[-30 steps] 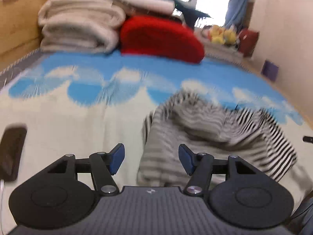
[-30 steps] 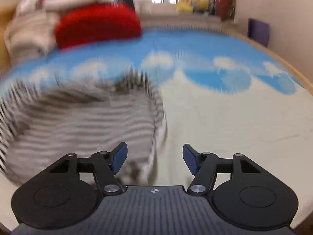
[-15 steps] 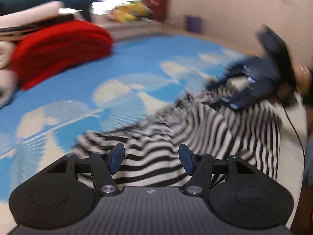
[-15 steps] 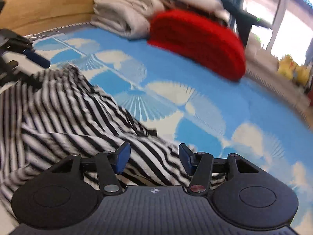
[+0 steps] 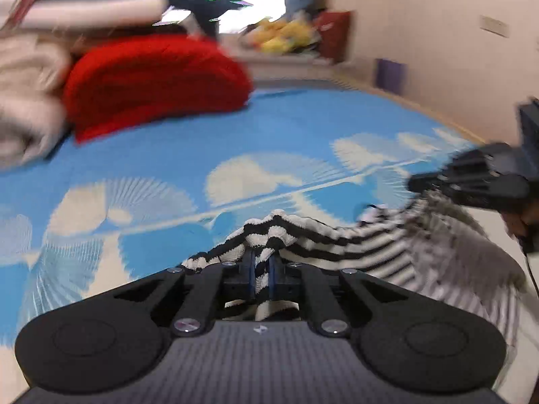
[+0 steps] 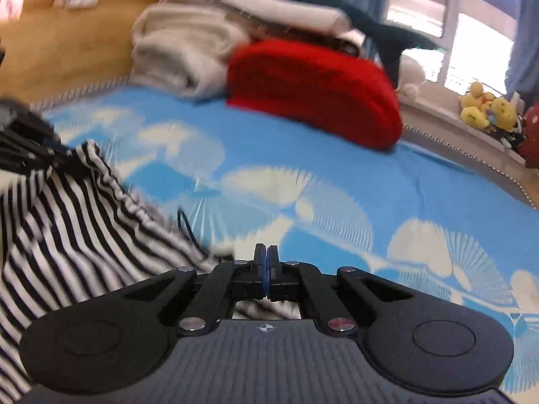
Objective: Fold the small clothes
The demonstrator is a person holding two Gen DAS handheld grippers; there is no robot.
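Now, entry by entry, placed against the red blanket (image 5: 155,80) at the far end of the bed.

Left claw (image 5: 262,271): a second ago its blue pads stood spread over the striped garment (image 5: 337,242) with nothing between them. The jaws have just been closing, and they now pinch a bunched fold of the black-and-white cloth, which rises in a small peak just beyond the fingertips. This grip sits on the near side of the bed, well apart from the red blanket, with the blue cloud-print cover (image 5: 134,175) between the two.

Striped garment: earlier it lay in a loose heap; now it stretches from the left claw rightward to the right claw (image 5: 417,181), which appears at the right edge of the left wrist view, blurred, at the garment's far corner. In the right wrist view the cloth (image 6: 67,222) fills the lower left, near side of the red blanket (image 6: 313,91).

Right claw (image 6: 266,262): spread a second ago, its jaws have just been closing and are now pressed together. Striped cloth shows beneath the fingers' base; whether any of it is caught between the pads cannot be told. The cover lies just ahead of the tips, the red blanket well beyond.
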